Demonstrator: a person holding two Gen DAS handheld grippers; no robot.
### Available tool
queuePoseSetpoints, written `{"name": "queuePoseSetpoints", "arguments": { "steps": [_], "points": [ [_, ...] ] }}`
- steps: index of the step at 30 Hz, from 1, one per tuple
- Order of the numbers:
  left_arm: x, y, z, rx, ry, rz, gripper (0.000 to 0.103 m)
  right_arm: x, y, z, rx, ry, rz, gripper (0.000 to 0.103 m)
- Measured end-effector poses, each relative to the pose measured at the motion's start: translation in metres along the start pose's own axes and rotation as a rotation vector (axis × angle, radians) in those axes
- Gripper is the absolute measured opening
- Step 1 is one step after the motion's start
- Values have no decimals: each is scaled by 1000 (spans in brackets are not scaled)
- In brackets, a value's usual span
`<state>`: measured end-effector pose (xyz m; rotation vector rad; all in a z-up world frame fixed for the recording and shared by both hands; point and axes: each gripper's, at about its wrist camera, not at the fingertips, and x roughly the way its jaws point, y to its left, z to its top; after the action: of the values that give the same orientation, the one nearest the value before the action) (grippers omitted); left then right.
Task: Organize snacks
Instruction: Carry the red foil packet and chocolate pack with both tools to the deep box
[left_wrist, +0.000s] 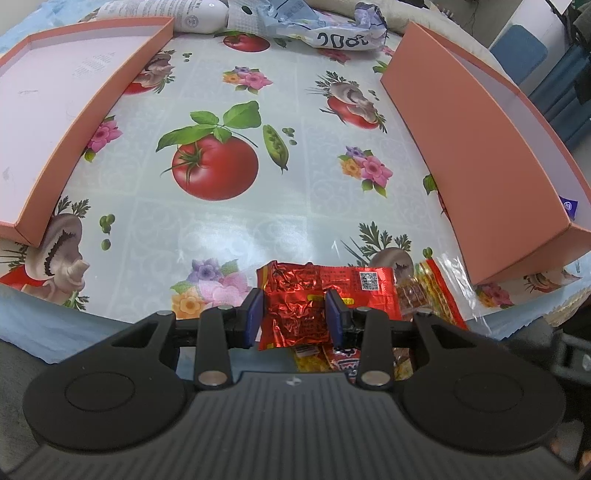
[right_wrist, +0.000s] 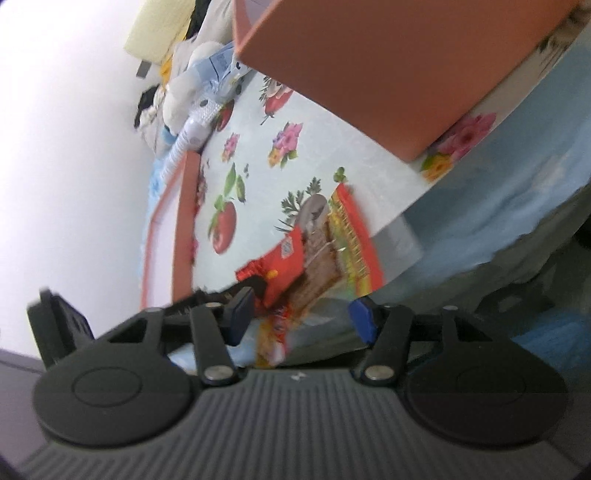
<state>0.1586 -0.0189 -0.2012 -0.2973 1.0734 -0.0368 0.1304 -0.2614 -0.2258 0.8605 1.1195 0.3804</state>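
A crinkled red foil snack packet (left_wrist: 295, 306) lies at the table's near edge. My left gripper (left_wrist: 295, 314) straddles it with a blue pad on each side; the jaws stand apart around it. A clear-and-red packet of brown snacks (left_wrist: 424, 291) lies just right of it, and a yellow-red packet (left_wrist: 325, 360) lies under it. In the tilted right wrist view my right gripper (right_wrist: 301, 317) is open near the table's edge, below the red packet (right_wrist: 284, 266) and the brown snack packet (right_wrist: 332, 240).
An orange shallow box (left_wrist: 55, 122) sits at the left and a deeper orange box (left_wrist: 480, 147) at the right, with a blue item inside. Crumpled bags and a white bottle (left_wrist: 199, 14) lie at the far edge. The tablecloth (left_wrist: 258, 229) shows tomatoes and flowers.
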Motion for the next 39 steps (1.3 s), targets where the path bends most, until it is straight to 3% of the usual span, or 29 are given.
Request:
{"name": "queuePoseSetpoints", "arguments": {
  "steps": [3, 8, 20, 29, 32, 39],
  "points": [
    [0, 0, 0, 7, -1, 1, 42, 10, -7, 2, 70, -2, -4, 43],
    [0, 0, -1, 1, -3, -1, 41, 16, -14, 4, 127, -6, -15, 16],
    [-45, 0, 0, -44, -71, -22, 41, -28, 19, 5, -48, -96, -65, 9],
    [-86, -10, -4, -36, -128, -30, 41, -64, 53, -6, -233, -167, -212, 8],
    [-102, -18, -8, -21, -147, -42, 41, -73, 67, -14, -327, -158, -311, 8],
    [-147, -37, -17, -5, -202, -81, 41, -110, 87, -30, -427, -222, -324, 8]
  ]
}}
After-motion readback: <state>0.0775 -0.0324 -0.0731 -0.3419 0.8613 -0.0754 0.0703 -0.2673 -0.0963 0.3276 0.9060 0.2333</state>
